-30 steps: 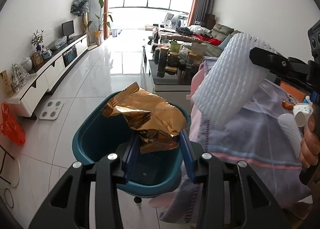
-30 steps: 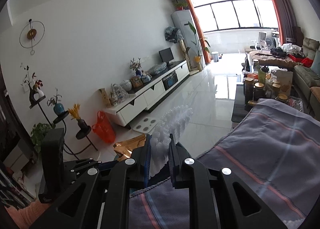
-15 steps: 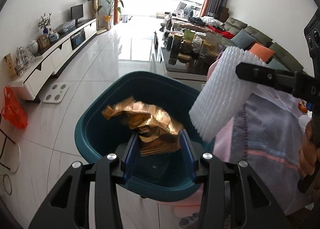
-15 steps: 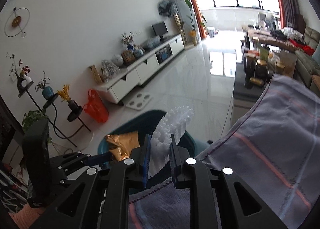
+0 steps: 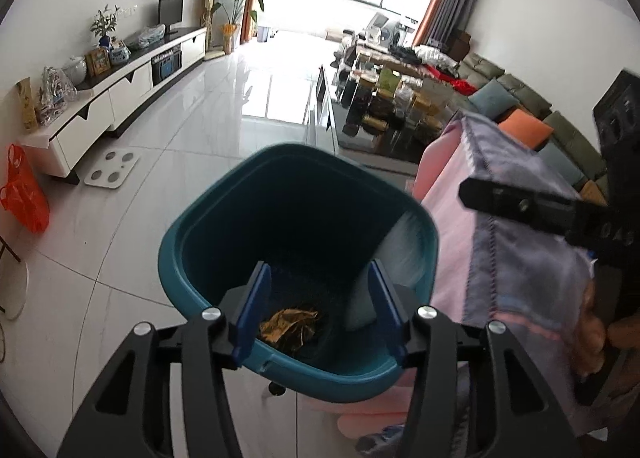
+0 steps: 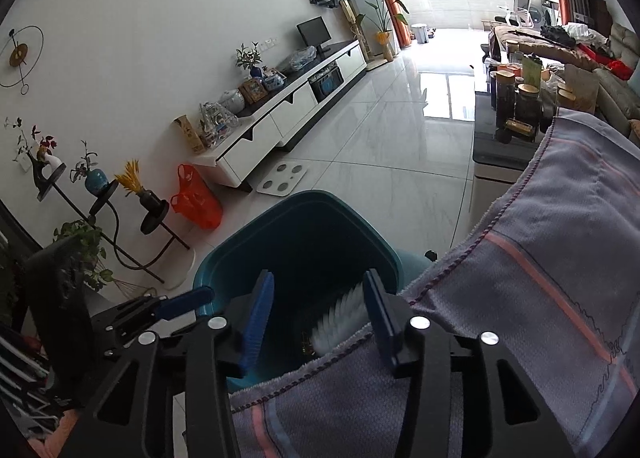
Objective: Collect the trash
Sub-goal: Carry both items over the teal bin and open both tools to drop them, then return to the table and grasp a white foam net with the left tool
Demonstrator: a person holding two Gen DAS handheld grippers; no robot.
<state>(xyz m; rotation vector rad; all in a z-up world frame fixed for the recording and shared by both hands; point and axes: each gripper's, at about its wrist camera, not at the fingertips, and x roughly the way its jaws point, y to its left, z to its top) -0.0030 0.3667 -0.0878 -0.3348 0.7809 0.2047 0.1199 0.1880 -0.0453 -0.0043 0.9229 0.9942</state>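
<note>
A teal trash bin (image 5: 192,234) stands on the floor beside a cloth-covered table. A crumpled gold wrapper (image 5: 290,324) lies at its bottom, and a white foam net sleeve (image 5: 404,248) leans against its right inner wall. My left gripper (image 5: 318,306) is open and empty just above the bin's near rim. My right gripper (image 6: 318,312) is open and empty over the same bin (image 6: 240,242), where the foam sleeve (image 6: 340,318) shows between its fingers. The right gripper also shows from the side in the left wrist view (image 5: 520,203).
A table with a grey-purple striped cloth (image 6: 560,258) borders the bin on the right. A white TV cabinet (image 5: 120,89), a bathroom scale (image 5: 112,173) and an orange bag (image 5: 24,193) are at the left. A cluttered coffee table (image 5: 384,109) and sofa lie beyond.
Both grippers opened over the bin. The gold wrapper dropped from the left gripper to the bin's bottom, and the foam sleeve dropped from the right gripper into the bin.
</note>
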